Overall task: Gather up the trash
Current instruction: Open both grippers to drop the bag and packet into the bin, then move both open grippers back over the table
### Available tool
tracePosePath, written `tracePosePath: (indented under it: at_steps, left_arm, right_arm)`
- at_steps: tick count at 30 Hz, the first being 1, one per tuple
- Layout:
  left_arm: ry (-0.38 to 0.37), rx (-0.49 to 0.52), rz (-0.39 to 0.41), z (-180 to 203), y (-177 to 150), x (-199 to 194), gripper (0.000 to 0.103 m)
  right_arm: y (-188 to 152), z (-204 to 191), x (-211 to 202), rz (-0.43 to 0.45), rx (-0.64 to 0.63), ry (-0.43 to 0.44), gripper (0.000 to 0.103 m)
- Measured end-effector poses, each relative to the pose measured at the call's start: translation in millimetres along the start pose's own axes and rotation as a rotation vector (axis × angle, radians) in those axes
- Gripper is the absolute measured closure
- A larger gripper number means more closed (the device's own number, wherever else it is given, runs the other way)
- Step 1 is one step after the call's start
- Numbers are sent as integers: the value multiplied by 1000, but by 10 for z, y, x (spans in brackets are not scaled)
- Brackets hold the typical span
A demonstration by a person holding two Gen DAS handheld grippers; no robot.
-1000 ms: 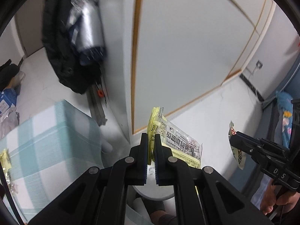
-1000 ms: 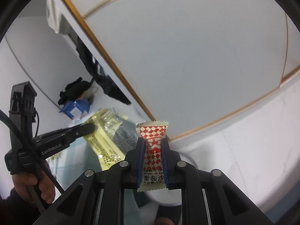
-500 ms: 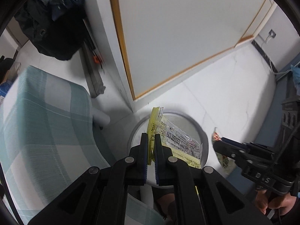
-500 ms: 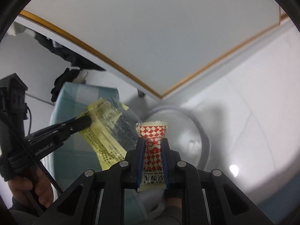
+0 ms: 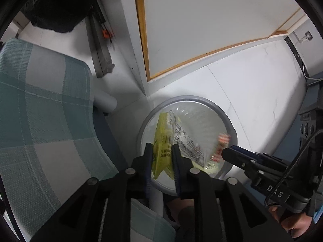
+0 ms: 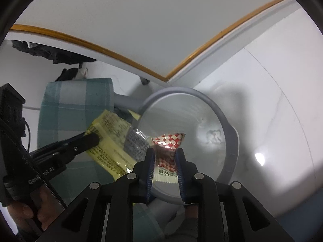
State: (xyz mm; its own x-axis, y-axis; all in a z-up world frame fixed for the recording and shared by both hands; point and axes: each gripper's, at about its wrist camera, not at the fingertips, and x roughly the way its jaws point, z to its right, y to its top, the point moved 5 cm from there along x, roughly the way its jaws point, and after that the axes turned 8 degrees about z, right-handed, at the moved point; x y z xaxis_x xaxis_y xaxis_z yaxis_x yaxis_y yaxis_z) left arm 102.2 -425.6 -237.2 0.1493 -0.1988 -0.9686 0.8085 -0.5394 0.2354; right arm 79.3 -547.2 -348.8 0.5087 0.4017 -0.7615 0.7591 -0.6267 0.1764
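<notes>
1. Left wrist view: the left gripper, its jaws just parted, has a crinkly yellow printed wrapper loose between them, over the round grey bin.
2. The right gripper, its jaws likewise just opened, frames a red-checked sachet (glossy) above the bin.
3. A teal plaid cushion lies beside the bin; "DAS" marks the right gripper.

your right claw over grey bin, jaws just been opening, red-checked sachet loose between them, tipping. left claw at left against yellow wrapper, over bin's edge. green plaid cushion behind. white floor around bin.
</notes>
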Motion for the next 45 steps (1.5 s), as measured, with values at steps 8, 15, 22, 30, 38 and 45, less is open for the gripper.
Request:
tracePosePath:
  at_steps: [8,15,22,30,38,45]
  left_arm:
    - [-16,0,7,0,-17,-12,69]
    - [-17,-5,50,-54,-10,-142,59]
    - [-39,-18,189,-143,37,-546,57]
    - [17,-76,378,-406,8,-1288,32]
    - [56,-153,517,-889,-279,-1907,31]
    - [93,-240,686,-1371,-505,-2494,27]
  right_arm:
    - [-1,-18,-68,23,-16,-24,64]
    - [-19,-17,-296,60,-20,-28,56]
    - [32,-162,-680,126,-69,-51,51]
    - [189,-757,-1409,299,-216,-88,41]
    - [183,-1614,-2119,467,-376,-97,30]
    - [-36,-2394,-2434,543,-515,-28,25]
